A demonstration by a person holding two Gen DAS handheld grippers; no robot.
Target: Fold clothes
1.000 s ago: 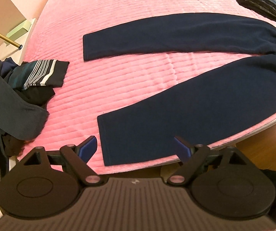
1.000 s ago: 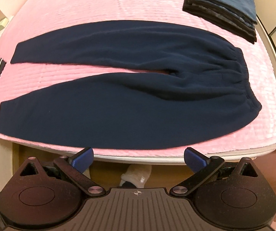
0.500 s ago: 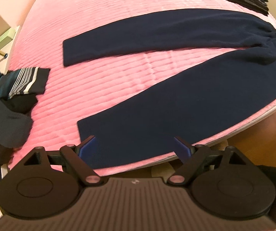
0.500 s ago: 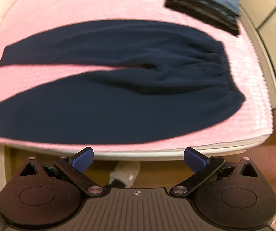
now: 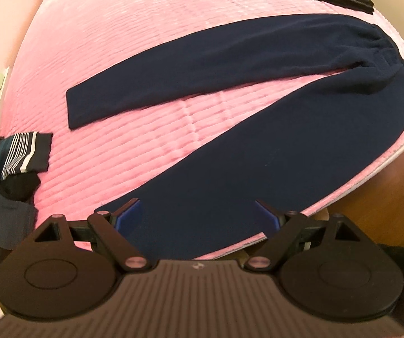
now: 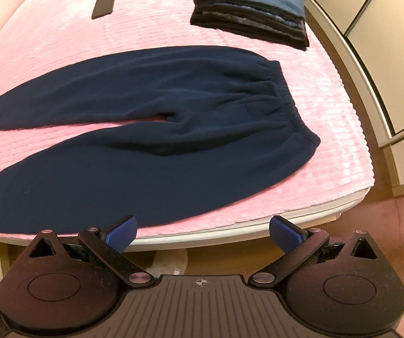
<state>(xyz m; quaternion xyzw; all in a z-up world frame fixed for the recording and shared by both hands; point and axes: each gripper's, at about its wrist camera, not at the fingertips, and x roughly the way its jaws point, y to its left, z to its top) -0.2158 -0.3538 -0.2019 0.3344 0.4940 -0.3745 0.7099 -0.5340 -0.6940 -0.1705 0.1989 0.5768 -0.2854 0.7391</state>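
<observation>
Left gripper (image 5: 197,214): matte black ribbed body, two round side discs with embossed circles, triangular cut-outs, angled black link arms, silvery-pink pivot screws, blue finger pads (image 5: 127,215), small crosshair logo at centre. Right gripper (image 6: 203,232): same build, blue pads (image 6: 283,236), dust specks on black plastic.

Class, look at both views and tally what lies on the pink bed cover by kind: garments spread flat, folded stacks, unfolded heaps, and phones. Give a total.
Garments spread flat: 1, the navy trousers
Folded stacks: 1, the stack of folded clothes
Unfolded heaps: 1, the heap of clothes at the bed's edge
Phones: 1, the black phone
Total: 4
</observation>
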